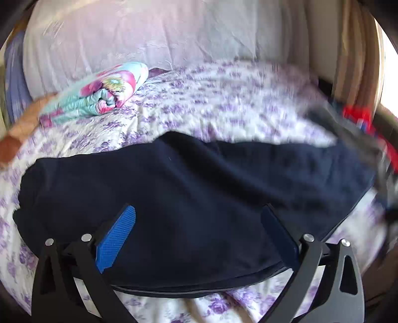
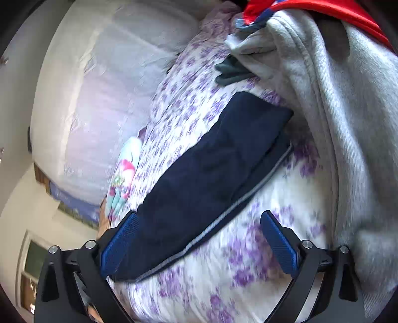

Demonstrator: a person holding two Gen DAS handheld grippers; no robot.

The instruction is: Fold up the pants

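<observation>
Pants (image 1: pixel 189 198) of dark navy lie folded flat on the bed (image 1: pixel 223 104), a long band across its purple-flowered sheet with a thin grey stripe along the near edge. No brand, label or readable writing shows on them or on anything else in either view.

The left hand-held gripper (image 1: pixel 197 238) hangs low over the middle of the pants, pointing across the bed toward the pale padded headboard (image 1: pixel 149 37); its blue-padded fingers (image 1: pixel 117 238) are spread wide, released, gripping nothing. The right hand-held gripper (image 2: pixel 199 241) is rolled to one side, so its view is tilted. It too is released — its left pad is against, or just over, one end of the pants, and which of the two I cannot tell, while the other pad hangs over bare sheet.

A folded floral cloth (image 1: pixel 99 94) sits toward the far side of the bed, well apart from the pants. A grey garment (image 2: pixel 335 99) with a red one (image 2: pixel 323 7) on top is heaped at the other end — the grey fabric just beside the pants.
</observation>
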